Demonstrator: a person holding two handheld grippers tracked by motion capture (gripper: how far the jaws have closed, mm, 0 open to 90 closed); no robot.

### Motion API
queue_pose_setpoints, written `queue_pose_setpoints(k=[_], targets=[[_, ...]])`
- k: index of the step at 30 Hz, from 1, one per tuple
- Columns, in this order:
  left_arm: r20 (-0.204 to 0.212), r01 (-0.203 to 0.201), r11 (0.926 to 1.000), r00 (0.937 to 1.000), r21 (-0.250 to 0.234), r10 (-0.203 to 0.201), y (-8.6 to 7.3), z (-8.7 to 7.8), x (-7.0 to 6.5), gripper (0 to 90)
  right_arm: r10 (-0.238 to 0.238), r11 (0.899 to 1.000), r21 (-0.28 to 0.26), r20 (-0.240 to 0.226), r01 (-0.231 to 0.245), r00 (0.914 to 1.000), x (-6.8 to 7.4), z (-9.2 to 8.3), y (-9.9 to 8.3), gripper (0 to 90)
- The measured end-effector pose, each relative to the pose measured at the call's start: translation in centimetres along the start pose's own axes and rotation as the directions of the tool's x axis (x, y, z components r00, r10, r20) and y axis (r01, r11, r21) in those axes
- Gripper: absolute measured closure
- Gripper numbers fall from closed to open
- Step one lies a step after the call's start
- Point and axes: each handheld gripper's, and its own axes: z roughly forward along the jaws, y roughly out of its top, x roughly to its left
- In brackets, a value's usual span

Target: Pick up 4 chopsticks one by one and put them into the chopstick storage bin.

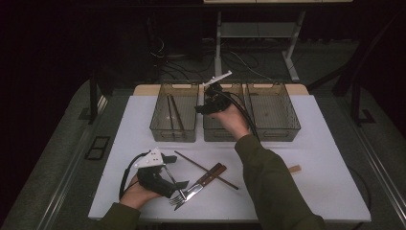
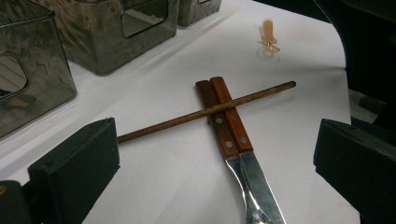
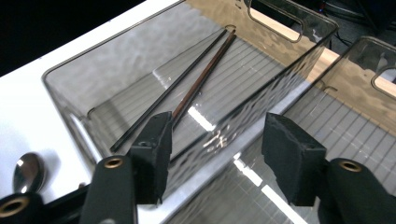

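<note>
Two wooden-handled steel utensils beside open, empty left gripper, one brown chopstick across them, three smoky plastic bins, two chopsticks in leftmost, below open, empty right gripper.

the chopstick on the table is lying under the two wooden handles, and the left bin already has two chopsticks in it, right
Not quite: the chopstick lies on top of the two wooden handles, crossing over them, as the left gripper view shows. The rest holds: the left bin has two chopsticks in it.
</note>
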Motion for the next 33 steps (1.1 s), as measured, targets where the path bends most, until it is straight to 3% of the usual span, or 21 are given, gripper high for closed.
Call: queue_pose_setpoints(k=[16,33], targets=[[-0.010,0.002,0.9998,0.9999,0.020,-0.002,-0.1,0.0,0.0,0.0,-0.031,0.999,-0.033,-0.068,0.029,0.9972,-0.4,-3.9,-4.0,33.2],[-0.014,0.007,0.9998,0.9999,0.019,-0.007,-0.1,0.0,0.0,0.0,-0.049,0.998,-0.044,-0.107,0.045,0.9930,-0.2,-6.0,-8.1,31.4]])
